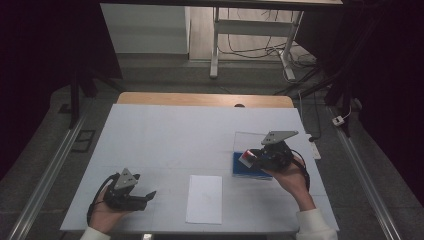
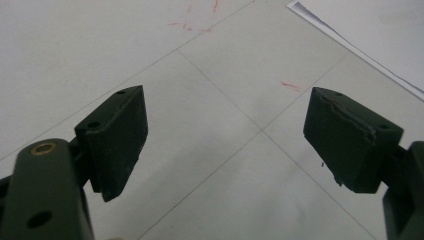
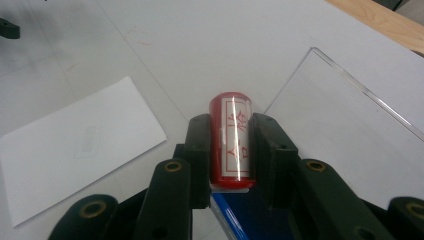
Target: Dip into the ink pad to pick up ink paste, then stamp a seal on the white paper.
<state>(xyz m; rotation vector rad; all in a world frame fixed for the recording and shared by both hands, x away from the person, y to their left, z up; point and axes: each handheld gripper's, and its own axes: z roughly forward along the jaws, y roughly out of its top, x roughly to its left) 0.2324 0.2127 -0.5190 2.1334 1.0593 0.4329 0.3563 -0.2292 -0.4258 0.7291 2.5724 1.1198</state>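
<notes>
- the right gripper (image 1: 252,157) is clamped on a red cylinder stamp (image 3: 231,140); both black pads press on its sides, and the stamp lies along the jaws with its rounded end pointing away from the hand.
- the stamp carries a pale label with red characters; in the high view it shows as a small red and white thing (image 1: 246,158) at the front of the gripper.
- the stamp is held just above a blue box (image 1: 248,167), which sits on the right part of the counter (image 1: 165,135); whether the stamp touches the box i cannot tell.
- a clear plastic lid (image 3: 345,130) stands tilted just beside the box, on its far side.
- a white sheet of paper (image 1: 204,198) lies flat on the counter near its front edge, between the two hands and well apart from the box.
- the left gripper (image 1: 148,197) rests low at the front left of the counter, with its jaws apart and nothing between them; in the left gripper view only the white counter surface with thin lines and some small red marks (image 2: 291,86) is under them.
- the counter is covered in white, with a wooden edge (image 1: 200,99) showing at the far side.
</notes>
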